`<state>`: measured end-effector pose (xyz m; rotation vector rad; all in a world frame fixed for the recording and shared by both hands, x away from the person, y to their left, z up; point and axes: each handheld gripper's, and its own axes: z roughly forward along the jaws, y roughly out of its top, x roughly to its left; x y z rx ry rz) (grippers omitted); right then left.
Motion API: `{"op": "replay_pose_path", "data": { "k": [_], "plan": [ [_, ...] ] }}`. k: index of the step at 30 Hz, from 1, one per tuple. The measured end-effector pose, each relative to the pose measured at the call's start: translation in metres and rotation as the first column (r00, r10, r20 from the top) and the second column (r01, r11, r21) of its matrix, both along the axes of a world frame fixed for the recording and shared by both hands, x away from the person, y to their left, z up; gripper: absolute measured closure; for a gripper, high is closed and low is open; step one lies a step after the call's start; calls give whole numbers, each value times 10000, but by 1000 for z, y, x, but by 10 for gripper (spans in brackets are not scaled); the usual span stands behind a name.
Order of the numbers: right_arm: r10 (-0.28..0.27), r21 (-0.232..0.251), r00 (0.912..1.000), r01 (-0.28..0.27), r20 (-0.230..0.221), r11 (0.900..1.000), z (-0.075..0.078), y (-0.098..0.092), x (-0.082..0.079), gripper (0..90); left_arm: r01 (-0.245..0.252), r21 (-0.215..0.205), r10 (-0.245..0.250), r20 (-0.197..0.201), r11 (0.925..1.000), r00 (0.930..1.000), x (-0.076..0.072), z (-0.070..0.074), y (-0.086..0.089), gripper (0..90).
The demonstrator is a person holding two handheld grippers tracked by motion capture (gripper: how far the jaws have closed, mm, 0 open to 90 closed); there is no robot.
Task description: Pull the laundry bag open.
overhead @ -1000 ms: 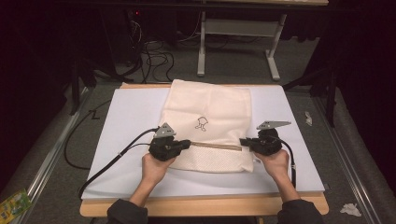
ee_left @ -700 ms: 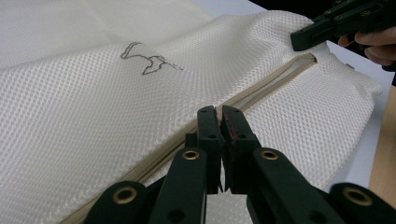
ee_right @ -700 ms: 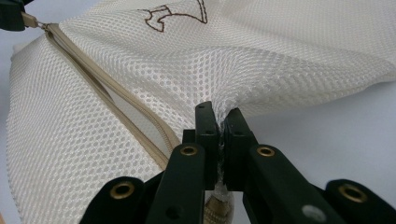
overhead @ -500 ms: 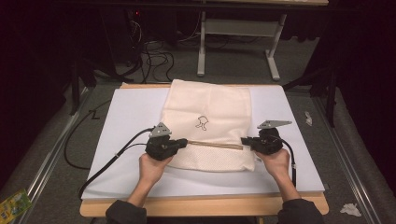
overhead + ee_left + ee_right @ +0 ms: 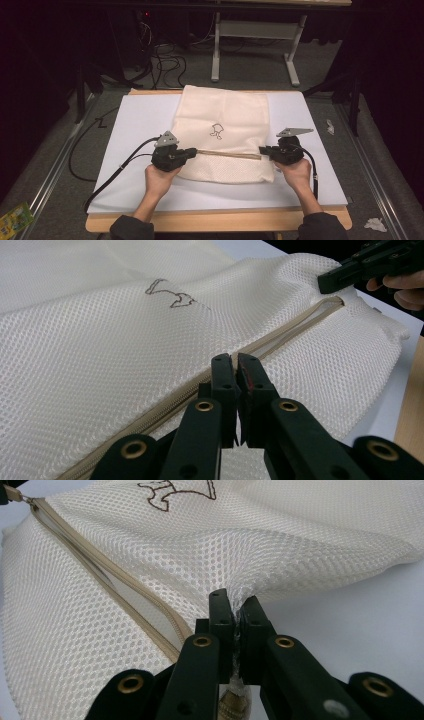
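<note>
A cream mesh bag point(image 5: 225, 120) with a small embroidered figure lies flat on the white board point(image 5: 140, 120). Its beige zipper point(image 5: 227, 154) runs across the near part, stretched between my two grippers. My left gripper point(image 5: 194, 151) is shut at the zipper's left end, on the pull; its jaws point(image 5: 236, 362) are pressed together. My right gripper point(image 5: 262, 150) is shut on a pinch of mesh point(image 5: 234, 605) at the zipper's right end. The zipper point(image 5: 280, 332) gapes slightly along its length. The right gripper point(image 5: 325, 282) also appears far off in the left gripper view.
The board rests on a wooden table point(image 5: 215, 220). A black cable point(image 5: 100, 185) trails from the left gripper off the board's left side. A metal table frame point(image 5: 250, 50) and cables stand behind. A green packet point(image 5: 15, 220) and crumpled paper point(image 5: 375, 224) lie on the floor.
My left gripper has slid a little to the left along the zipper line, so the stretch between the grippers is longer. The right gripper has stayed put.
</note>
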<state>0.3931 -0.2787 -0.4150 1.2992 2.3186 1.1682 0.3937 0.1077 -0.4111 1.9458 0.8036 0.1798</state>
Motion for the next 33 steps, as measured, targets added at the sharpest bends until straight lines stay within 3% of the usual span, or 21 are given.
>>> {"op": "replay_pose_path", "data": {
  "k": [9, 21, 26, 33],
  "plan": [
    [-52, 117, 9999, 54, -139, 9999, -2, -4, 4, 887, -130, 284, 125, 150, 9995, 9998, -2, -2, 7, 873],
    [-160, 196, 9996, 164, -218, 9997, -4, -7, 4, 885, -196, -76, 196, 85, 9998, 9998, -2, -2, 16, 874],
    [-133, 18, 9996, 133, -239, 9999, -5, -8, 3, 886, -245, 131, 244, 97, 9996, 9997, -4, -3, 18, 874],
    [-298, 63, 9992, 300, -274, 9995, -8, -13, 3, 886, -477, 89, 475, 149, 9988, 9988, -4, 0, 28, 874]
  ]
}}
